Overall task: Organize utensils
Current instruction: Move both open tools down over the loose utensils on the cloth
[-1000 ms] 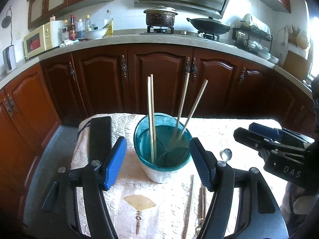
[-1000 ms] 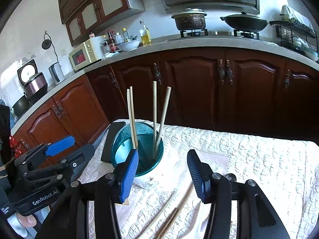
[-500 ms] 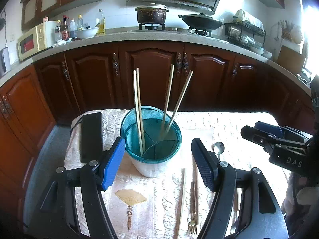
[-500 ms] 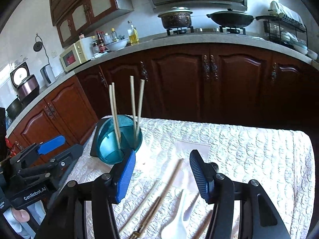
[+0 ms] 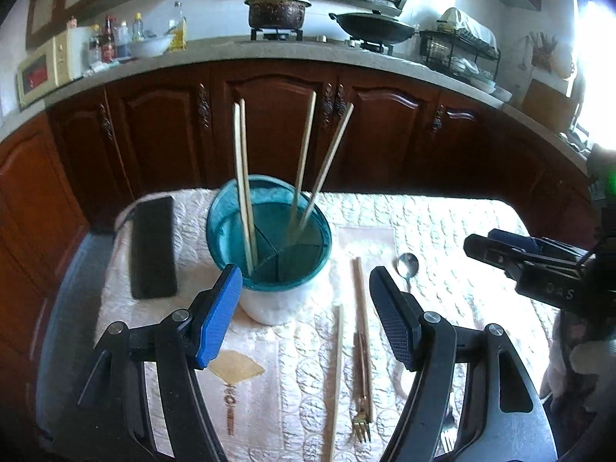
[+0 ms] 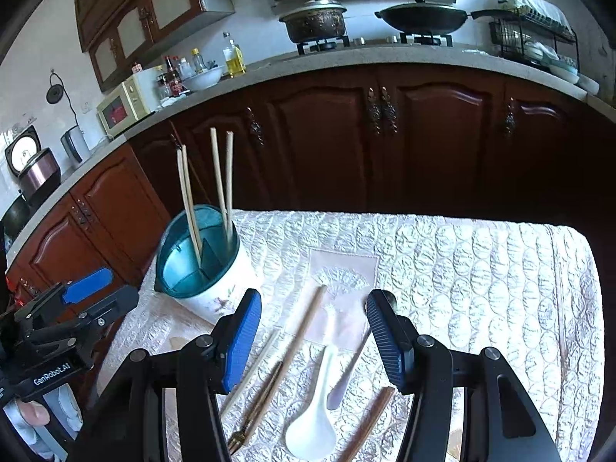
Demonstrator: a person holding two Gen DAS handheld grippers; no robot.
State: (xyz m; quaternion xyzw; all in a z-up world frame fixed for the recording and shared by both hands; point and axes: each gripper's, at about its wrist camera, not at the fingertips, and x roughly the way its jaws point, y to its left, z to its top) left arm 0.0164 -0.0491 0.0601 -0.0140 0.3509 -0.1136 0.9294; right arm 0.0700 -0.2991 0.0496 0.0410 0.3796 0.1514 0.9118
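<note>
The left gripper (image 5: 306,310) hangs over the table with its jaws wide apart and nothing between the pads; its left pad (image 5: 217,317) overlaps the near rim of the holder (image 5: 269,296) in the picture, but whether it touches is unclear. The right gripper (image 6: 313,340) also stands open and empty, above the loose utensils.

The holder, a white cup with a teal divided insert, stands on the quilted cloth (image 6: 462,269) at the left of the table. Four pale chopsticks (image 5: 242,177) stand in it, two close together in one compartment and two leaning apart in another; their tips are lost in the teal shadow.

Loose on the cloth lie a brown chopstick (image 6: 304,327), a pale chopstick (image 5: 338,365), a small fork (image 5: 362,421) with its handle partly under the brown stick, a white soup spoon (image 6: 313,419) and a metal spoon (image 5: 407,265). The metal spoon's handle is hidden behind the left gripper's right finger in the left view. Another brown stick (image 6: 369,419) runs out of frame at the bottom of the right view. A dark flat block (image 5: 152,248) lies left of the holder; what it is cannot be made out. The person's hand on the right gripper is blurred at the edge.
</note>
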